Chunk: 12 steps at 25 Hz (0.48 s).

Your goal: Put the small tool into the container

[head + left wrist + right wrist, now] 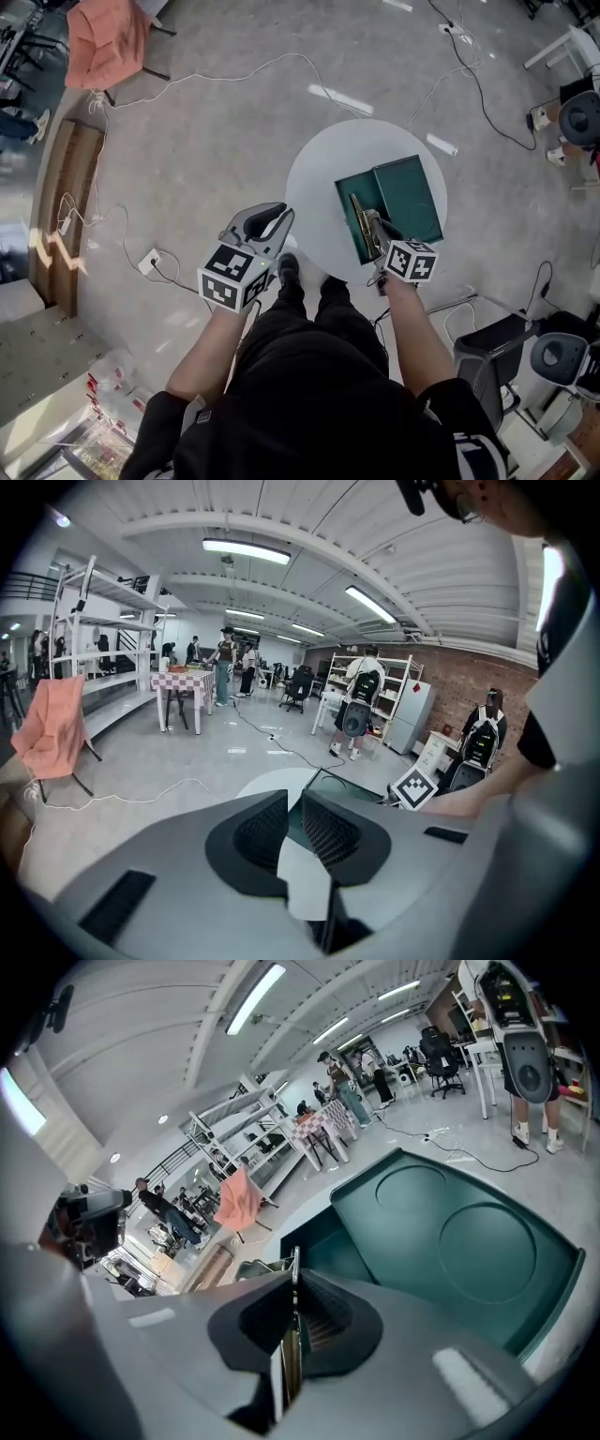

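In the head view, the right gripper (373, 225) is over the open green container (412, 202) on the round white table (314, 187). It holds the small tool (360, 217). The left gripper (272, 221) is beside the table.

In the left gripper view, the left gripper (294, 810) has its jaws a little apart, with nothing between them.

In the right gripper view, the right gripper (292, 1305) has its jaws closed on the thin tool (295, 1269), above the container (450, 1232).

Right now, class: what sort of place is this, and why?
Probably an open workshop or lab hall: tall white metal shelving, grey concrete floor strewn with white cables, long ceiling strip lights.
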Motion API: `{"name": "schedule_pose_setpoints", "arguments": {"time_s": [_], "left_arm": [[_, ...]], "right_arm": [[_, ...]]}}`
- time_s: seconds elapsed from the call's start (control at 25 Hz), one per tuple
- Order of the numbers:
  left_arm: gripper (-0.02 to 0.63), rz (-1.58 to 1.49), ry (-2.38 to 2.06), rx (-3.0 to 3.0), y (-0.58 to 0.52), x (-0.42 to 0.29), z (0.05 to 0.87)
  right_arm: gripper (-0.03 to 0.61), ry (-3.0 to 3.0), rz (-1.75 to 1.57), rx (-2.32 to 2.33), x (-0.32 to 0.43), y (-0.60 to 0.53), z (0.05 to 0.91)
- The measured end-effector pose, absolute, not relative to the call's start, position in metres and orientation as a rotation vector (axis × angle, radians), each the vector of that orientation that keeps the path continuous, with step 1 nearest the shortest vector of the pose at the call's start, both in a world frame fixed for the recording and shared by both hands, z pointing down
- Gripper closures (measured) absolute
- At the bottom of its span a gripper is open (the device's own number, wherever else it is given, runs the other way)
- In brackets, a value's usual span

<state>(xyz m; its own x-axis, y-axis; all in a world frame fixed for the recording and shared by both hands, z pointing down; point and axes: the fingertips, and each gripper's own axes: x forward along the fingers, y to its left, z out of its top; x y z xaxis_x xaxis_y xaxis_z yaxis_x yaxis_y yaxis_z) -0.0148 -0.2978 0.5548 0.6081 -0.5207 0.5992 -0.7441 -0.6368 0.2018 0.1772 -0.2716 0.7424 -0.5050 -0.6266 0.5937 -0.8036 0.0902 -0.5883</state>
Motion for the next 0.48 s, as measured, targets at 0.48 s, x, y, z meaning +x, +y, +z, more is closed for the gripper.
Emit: {"name": "schedule_pose_setpoints", "arguments": {"time_s": [0.48], "left_arm": [[0.561, 0.657, -1.052, 2.388, -0.288, -0.035, 0.544]], "right_arm": [[0.565, -2.044, 1.385, 1.467, 0.169, -0.285, 0.777]]}}
